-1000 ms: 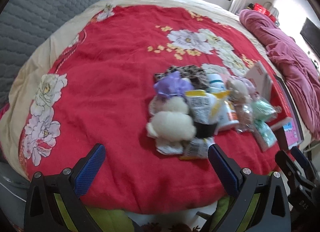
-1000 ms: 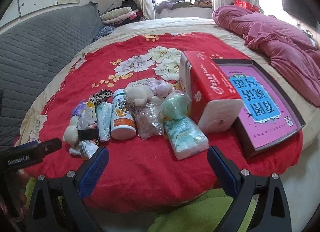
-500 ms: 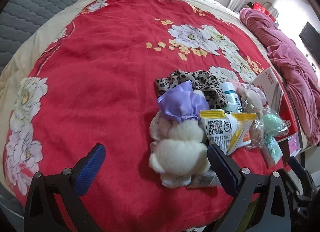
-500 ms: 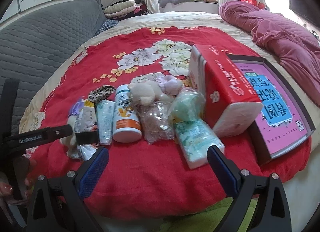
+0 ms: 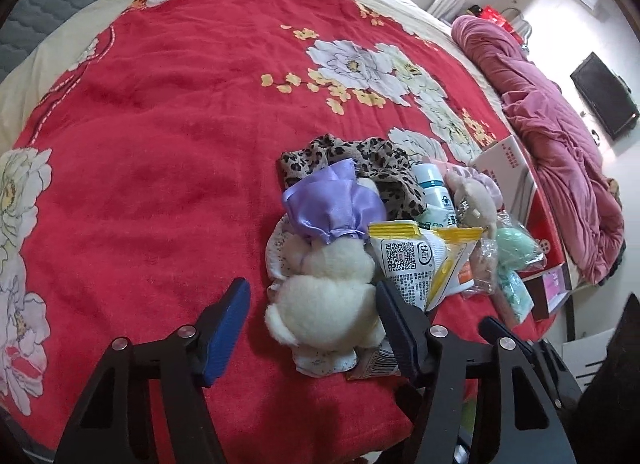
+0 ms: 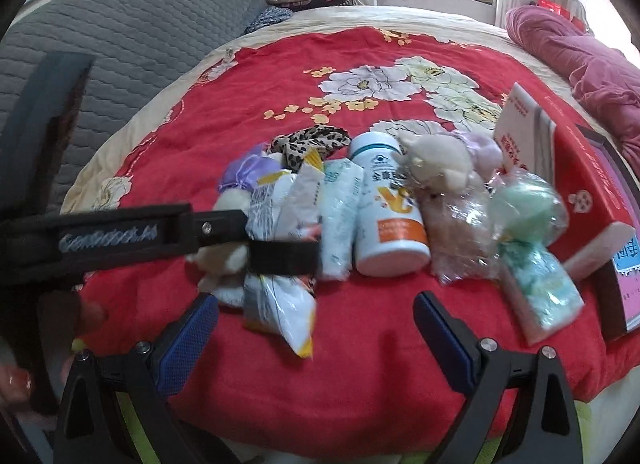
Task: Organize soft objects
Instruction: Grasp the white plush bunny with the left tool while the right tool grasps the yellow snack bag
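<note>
A cream plush toy [image 5: 324,304] in a purple satin bonnet lies on the red flowered bedspread [image 5: 160,144], partly on a yellow-and-white snack packet [image 5: 412,260]. My left gripper [image 5: 311,286] straddles the toy and its jaws are closing. The right finger [image 5: 396,324] is at the toy's side, while the blue left pad [image 5: 224,324] stands apart from it. In the right wrist view the left gripper [image 6: 248,242] crosses the toy [image 6: 224,260]. My right gripper [image 6: 316,300] hovers near the bed's front edge, closing slightly, with the packet's lower end [image 6: 280,316] untouched ahead of it.
Right of the toy lie a leopard-print cloth [image 5: 360,160], a pale tissue pack [image 6: 340,216], a white bottle [image 6: 388,224], a small beige plush [image 6: 436,168], a bagged green sponge [image 6: 524,204], a red box [image 6: 576,184] and a pink book [image 6: 628,276]. A crumpled pink blanket [image 5: 560,136] lies far right.
The left gripper came down over the cream toy and its jaws narrowed around it. The right gripper swung left and nearer to the row of things.
</note>
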The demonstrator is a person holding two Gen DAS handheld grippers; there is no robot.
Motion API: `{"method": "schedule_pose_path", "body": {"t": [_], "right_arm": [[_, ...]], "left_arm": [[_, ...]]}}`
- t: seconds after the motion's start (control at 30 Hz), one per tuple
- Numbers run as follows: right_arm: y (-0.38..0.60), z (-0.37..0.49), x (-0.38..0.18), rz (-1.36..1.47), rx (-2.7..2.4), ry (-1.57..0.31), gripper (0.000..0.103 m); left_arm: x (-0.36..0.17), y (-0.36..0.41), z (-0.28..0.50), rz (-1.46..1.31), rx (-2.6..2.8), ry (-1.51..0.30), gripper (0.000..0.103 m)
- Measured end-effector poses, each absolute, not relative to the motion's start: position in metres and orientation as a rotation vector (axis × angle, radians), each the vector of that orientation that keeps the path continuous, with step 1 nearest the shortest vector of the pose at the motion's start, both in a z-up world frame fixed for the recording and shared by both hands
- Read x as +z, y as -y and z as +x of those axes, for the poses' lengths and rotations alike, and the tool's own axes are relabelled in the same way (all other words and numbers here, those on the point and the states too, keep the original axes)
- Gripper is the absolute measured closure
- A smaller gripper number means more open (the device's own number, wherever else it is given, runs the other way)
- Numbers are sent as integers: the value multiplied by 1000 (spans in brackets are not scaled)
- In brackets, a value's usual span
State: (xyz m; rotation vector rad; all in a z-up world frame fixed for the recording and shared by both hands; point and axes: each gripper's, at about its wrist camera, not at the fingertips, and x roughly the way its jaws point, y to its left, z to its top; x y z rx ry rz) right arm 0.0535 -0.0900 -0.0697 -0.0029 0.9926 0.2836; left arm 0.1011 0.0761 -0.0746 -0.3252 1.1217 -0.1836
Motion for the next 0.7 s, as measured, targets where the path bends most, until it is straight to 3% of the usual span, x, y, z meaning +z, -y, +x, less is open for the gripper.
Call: {"method": "schedule_pose_path", "body": {"t": [0.27, 0.43, 0.7], "right_arm": [[78, 68, -88, 17, 235, -1040, 32], [80, 63, -86, 42, 301, -1037, 62], [118, 47, -69, -38, 262, -1007, 62]], "left_arm": [[-69, -67, 102, -261, -231, -1126, 39], [-74, -63, 106, -246, -247, -1151, 39], [-70, -45, 115, -183, -279, -1154, 42]]}}
